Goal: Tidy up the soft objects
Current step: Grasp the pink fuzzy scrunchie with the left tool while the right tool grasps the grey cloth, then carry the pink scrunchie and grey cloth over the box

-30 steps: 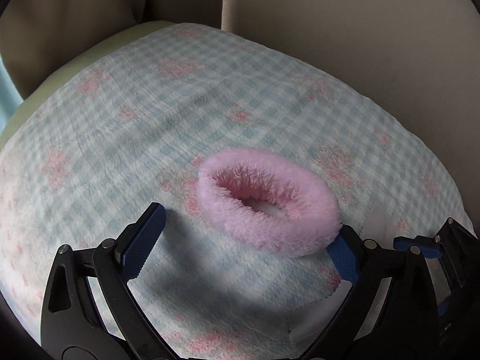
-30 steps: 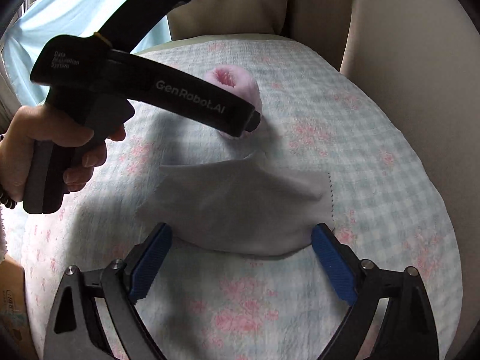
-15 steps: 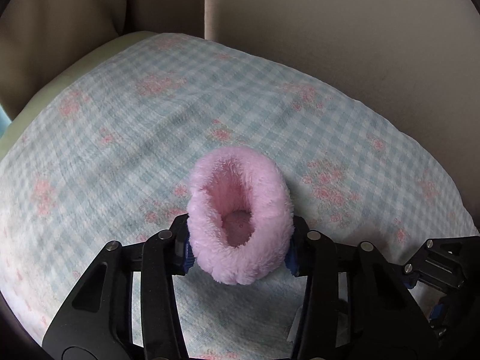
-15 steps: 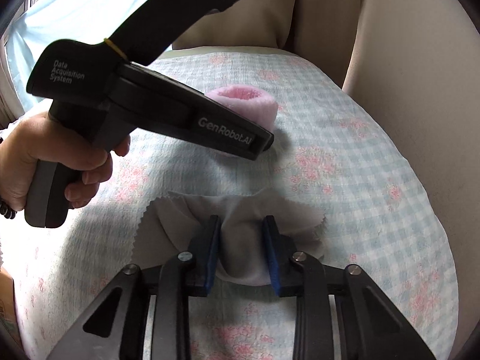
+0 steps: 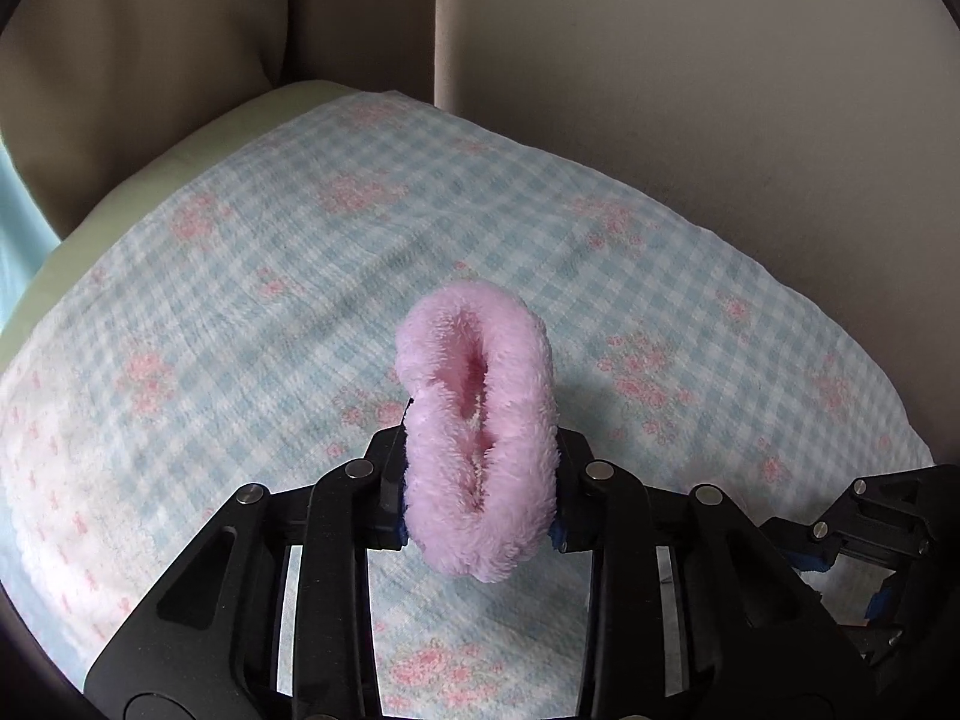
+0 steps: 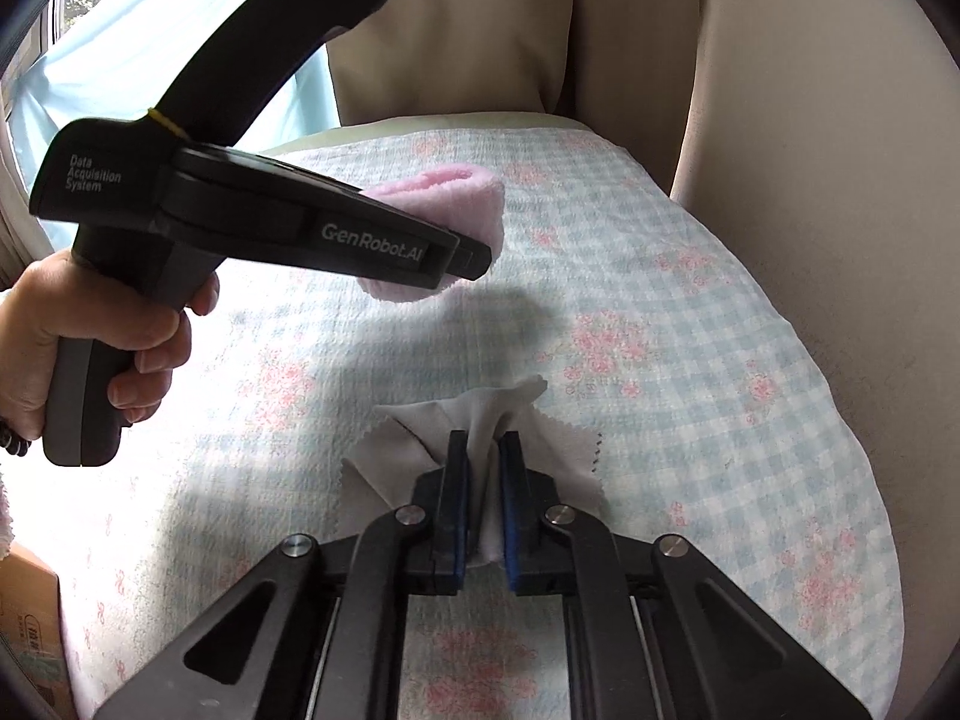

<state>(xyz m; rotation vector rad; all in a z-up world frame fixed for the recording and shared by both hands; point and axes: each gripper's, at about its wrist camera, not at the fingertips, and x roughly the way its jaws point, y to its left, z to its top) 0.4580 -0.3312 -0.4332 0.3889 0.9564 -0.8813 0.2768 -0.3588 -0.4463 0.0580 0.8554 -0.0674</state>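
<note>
The left claw point(image 5: 480, 501) squeezes a fluffy pink ring point(image 5: 480, 450) into a narrow oval above the checked blanket point(image 5: 252, 300); the right claw point(image 6: 483, 504) pinches a smooth, bunched grey cloth point(image 6: 480, 420) resting on it.

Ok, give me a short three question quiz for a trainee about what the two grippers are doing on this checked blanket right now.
1. True or false: the left gripper is shut on the pink fuzzy ring.
2. Which does the right gripper pinch? A) a cardboard box B) the grey cloth C) a cushion
3. Fill in: in the right wrist view, the pink fuzzy ring is held ____ the checked blanket, not lying on it.

Key
1. True; the ring is squeezed narrow between the fingers.
2. B; the cloth bunches up between nearly closed fingers.
3. Above; a shadow falls on the blanket beneath it.
</note>
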